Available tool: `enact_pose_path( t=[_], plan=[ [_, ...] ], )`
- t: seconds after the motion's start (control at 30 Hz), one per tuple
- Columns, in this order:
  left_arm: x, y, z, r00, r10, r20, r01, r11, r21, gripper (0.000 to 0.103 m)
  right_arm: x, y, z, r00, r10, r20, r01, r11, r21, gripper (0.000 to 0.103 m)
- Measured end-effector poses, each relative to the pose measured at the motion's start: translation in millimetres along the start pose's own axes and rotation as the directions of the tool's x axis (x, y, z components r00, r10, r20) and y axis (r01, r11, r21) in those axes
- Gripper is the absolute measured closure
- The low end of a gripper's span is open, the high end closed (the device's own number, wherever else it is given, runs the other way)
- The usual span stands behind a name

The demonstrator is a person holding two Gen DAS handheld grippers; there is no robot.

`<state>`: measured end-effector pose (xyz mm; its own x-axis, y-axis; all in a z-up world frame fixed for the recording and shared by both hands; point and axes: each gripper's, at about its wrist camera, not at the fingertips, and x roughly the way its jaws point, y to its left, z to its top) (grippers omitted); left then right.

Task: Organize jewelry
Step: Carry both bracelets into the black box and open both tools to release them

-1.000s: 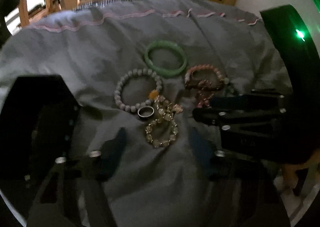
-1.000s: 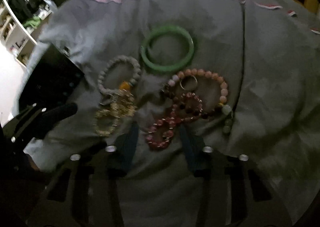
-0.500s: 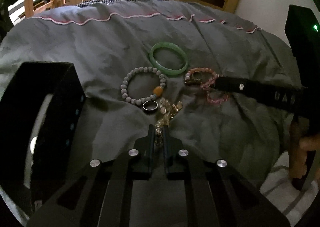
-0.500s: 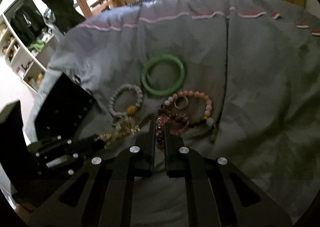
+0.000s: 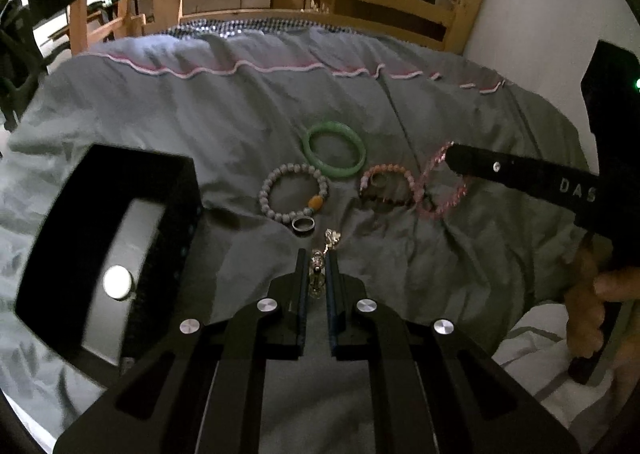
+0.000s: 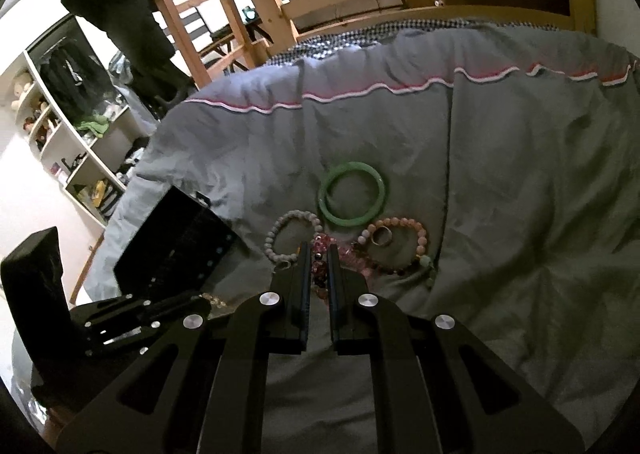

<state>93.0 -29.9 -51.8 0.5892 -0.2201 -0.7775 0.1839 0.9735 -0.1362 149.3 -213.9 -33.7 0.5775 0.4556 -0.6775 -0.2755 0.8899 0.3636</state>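
- A second ago both pairs of jaws stood wide apart over the pile; now the left hand-held gripper (image 5: 317,260) is closed down to a narrow slit on the pale gold beaded bracelet (image 5: 320,274), which hangs pinched between its fingers with a charm trailing just beyond the tips.
- The right hand-held gripper (image 6: 319,254) has likewise closed, and now pinches the dark pink beaded bracelet (image 6: 320,266). In the left wrist view that bracelet (image 5: 440,190) hangs off its tip as a loose loop, mostly lifted clear of the grey bedspread (image 5: 200,126).
- Both held pieces have come away from the cluster, so the tangle in the middle is thinner than it was a second ago.
- On the bed lie the green bangle (image 5: 335,150), the grey beaded bracelet (image 5: 294,194) with its orange bead, the silver ring (image 5: 303,224) just beside it, and the peach beaded bracelet (image 5: 386,184) with a small ring inside its loop.
- The black jewelry box (image 5: 108,238) sits open on the bed to the left, near the left hand-held gripper; a round pale piece shows on its light lining.
- My judgement: two pieces are grasped at once, and carrying them to the box is the likely next step. The hanging pink loop could snag on the peach bracelet, which it appears to brush.
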Motion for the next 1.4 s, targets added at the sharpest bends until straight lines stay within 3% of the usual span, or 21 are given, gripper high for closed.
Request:
enact_pose_path(
  t=[0.4, 0.87, 1.4],
  plan=[
    [-35, -1, 7, 0.997, 0.059, 0.056, -0.059, 0.998, 0.001, 0.095, -17, 22, 3, 0.999, 0.020, 0.050, -0.018, 0.999, -0.042, 0.095],
    [-76, 29, 22, 0.988, 0.129, 0.089, -0.122, 0.990, -0.072, 0.095, -22, 74, 7, 0.997, 0.021, 0.069, -0.011, 0.990, -0.141, 0.095],
    [-116, 82, 29, 0.979, 0.176, 0.100, -0.158, 0.973, -0.167, 0.095, -16, 137, 24, 0.987, 0.154, 0.051, -0.143, 0.974, -0.177, 0.095]
  ],
)
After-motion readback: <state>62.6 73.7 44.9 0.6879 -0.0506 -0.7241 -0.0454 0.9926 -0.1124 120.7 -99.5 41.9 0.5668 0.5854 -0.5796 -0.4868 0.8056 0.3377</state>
